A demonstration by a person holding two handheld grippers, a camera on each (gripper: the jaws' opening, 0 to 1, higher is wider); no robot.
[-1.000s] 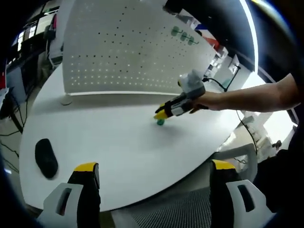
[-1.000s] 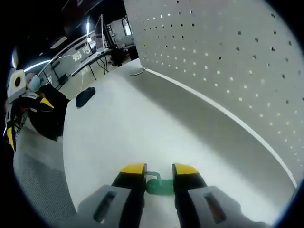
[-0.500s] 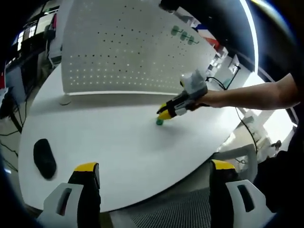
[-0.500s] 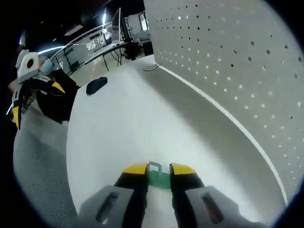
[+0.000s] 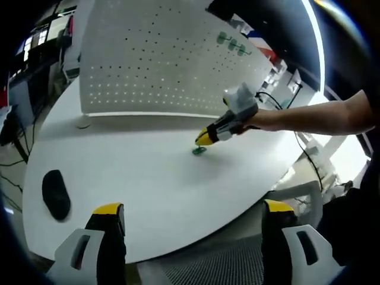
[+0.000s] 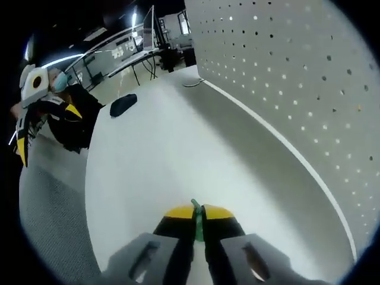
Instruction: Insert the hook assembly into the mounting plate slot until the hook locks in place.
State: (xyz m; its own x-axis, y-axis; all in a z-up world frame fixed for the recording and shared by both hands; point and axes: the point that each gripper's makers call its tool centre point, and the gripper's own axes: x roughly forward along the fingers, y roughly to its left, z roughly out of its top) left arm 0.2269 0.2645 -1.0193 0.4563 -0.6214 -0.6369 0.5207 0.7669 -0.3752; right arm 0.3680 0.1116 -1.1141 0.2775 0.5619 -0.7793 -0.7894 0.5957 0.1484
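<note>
Looks like an office/lab. Desks w/ monitors (image 6: 145,27) beyond the right gripper (image 6: 196,215); white pegboard (image 5: 160,59), mouse (image 5: 55,193) ahead of left gripper (image 5: 193,217).

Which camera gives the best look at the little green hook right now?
The left gripper view: the green hook shows whole from the side, at the tip of the right gripper, above the white table. In the right gripper view only a thin green edge shows between the nearly closed jaws.

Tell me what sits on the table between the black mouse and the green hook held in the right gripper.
Nothing: in the left gripper view, bare white table runs from the black mouse to the green hook clamped in the right gripper.
</note>
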